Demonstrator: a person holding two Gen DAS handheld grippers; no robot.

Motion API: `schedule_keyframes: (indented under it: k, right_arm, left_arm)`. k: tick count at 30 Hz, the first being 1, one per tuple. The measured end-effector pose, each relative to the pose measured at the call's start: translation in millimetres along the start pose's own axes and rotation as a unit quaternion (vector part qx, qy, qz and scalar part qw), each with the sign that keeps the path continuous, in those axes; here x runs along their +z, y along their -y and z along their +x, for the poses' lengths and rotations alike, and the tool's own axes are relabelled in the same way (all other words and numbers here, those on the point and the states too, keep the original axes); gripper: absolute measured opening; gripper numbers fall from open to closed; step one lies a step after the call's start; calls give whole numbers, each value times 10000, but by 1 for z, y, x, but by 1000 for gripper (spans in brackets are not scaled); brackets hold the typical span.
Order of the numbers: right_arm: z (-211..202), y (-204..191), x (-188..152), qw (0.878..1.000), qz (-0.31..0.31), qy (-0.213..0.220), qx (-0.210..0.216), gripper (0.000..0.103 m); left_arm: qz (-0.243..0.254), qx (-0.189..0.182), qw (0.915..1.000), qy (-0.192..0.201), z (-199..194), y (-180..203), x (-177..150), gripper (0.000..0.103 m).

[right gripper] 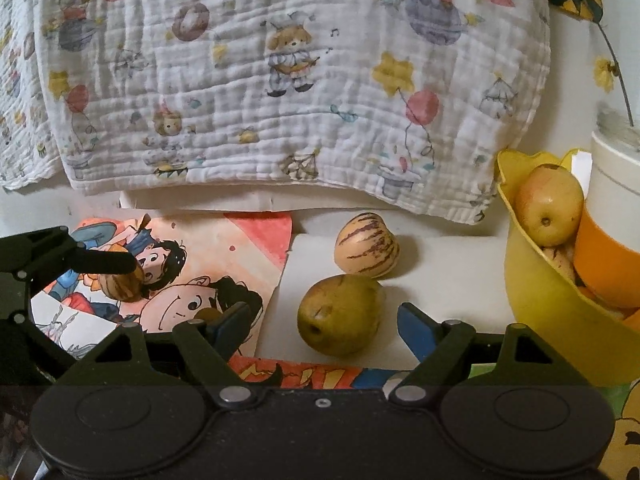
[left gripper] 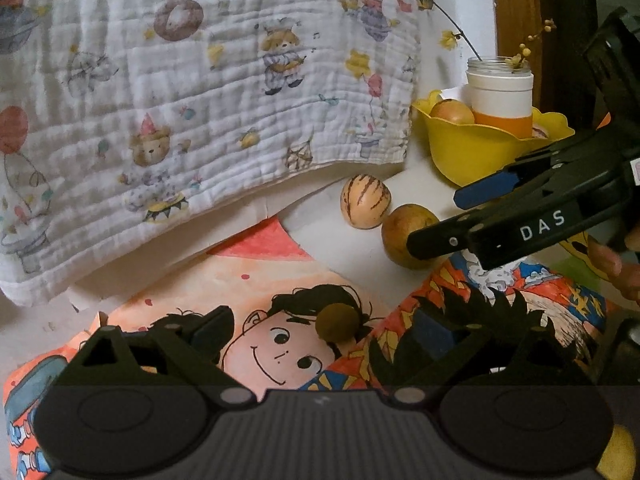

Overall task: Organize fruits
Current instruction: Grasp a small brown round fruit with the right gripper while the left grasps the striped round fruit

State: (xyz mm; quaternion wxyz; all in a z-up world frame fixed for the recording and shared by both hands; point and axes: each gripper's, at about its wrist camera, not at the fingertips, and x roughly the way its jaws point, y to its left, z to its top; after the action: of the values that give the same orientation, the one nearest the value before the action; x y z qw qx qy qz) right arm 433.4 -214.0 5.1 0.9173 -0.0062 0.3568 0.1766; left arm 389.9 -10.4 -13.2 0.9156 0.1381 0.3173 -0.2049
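White counter under a cartoon-print cloth, right hand-held gripper released, fingers flanking a greenish pear, calyx end facing the camera, striped melon just behind, yellow bowl holding an apple, left hand-held gripper released above drawings, small brown fruit between its fingers.

Both tongs are matte black plastic. The left tongs have a ribbed dark-grey base plate, two round pivot discs, silver rivets and triangular cut-outs in the linkage arms. The right tongs share that build — a speckled black base with a small centre screw — and carry blue pads on their fingertips. One right finger bears white "DAS" lettering. Bare fingertips of the person's hand show at the frame edge.
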Motion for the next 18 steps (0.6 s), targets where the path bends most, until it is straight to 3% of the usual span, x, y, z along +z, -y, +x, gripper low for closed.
schedule_keyframes:
  k: [8, 18]
  right_arm:
    - [0, -11, 3, 9993, -207, 171, 248, 83]
    - [10, -53, 5, 9931, -911, 226, 698, 83]
  left_arm:
    - [-106, 247, 9994, 216, -25, -14, -8, 98]
    - [-676, 795, 9943, 221, -49, -62, -25, 98]
